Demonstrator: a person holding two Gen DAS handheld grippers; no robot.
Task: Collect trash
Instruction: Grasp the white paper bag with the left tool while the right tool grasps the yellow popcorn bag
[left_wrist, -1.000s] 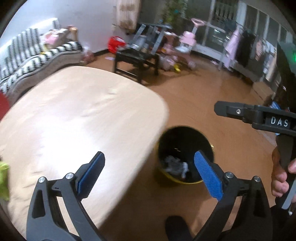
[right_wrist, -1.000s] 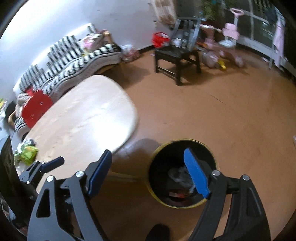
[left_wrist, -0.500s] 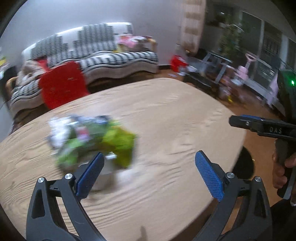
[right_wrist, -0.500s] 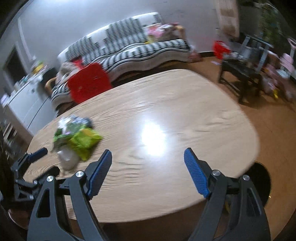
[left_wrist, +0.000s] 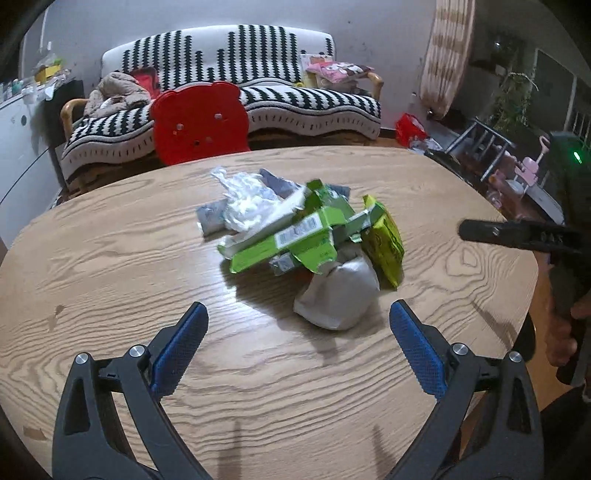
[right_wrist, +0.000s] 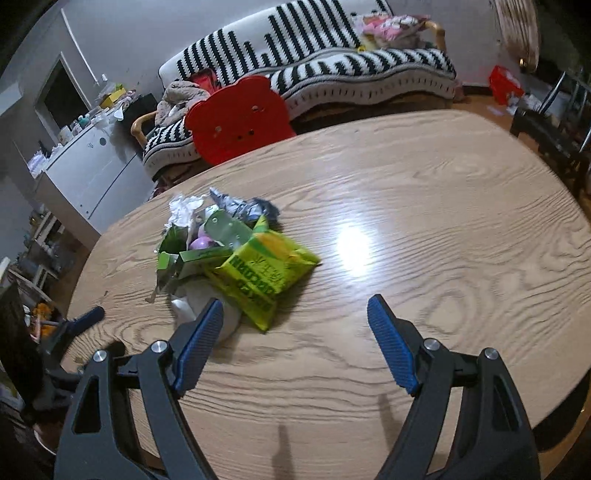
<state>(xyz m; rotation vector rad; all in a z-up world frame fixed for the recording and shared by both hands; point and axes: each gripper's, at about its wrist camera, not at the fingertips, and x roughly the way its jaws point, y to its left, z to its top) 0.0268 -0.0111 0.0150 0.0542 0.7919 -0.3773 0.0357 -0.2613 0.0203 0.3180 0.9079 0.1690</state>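
Note:
A heap of trash sits on the oval wooden table (left_wrist: 110, 266): flattened green cartons (left_wrist: 295, 236), a yellow-green snack bag (left_wrist: 384, 243) (right_wrist: 269, 269), crumpled white plastic (left_wrist: 247, 199), grey wrappers and a grey-white wad (left_wrist: 338, 295). My left gripper (left_wrist: 297, 343) hangs open just short of the wad, nothing between its blue pads. My right gripper (right_wrist: 295, 332) is open too, over the table right of the heap; its left finger (right_wrist: 199, 343) overlaps the wad in the picture. One finger of the right gripper (left_wrist: 517, 232) pokes in at the right of the left wrist view.
A red bear-shaped chair back (left_wrist: 199, 122) stands at the table's far edge, a black-and-white striped sofa (left_wrist: 280, 92) behind it. A white cabinet (right_wrist: 88, 173) is at the left, a dark chair (right_wrist: 550, 125) at the right. A hand (left_wrist: 561, 328) grips the right tool.
Both views have swung left from the black bin on the floor to the tabletop. The trash heap has come into the middle of the left view, and both grippers stay open.

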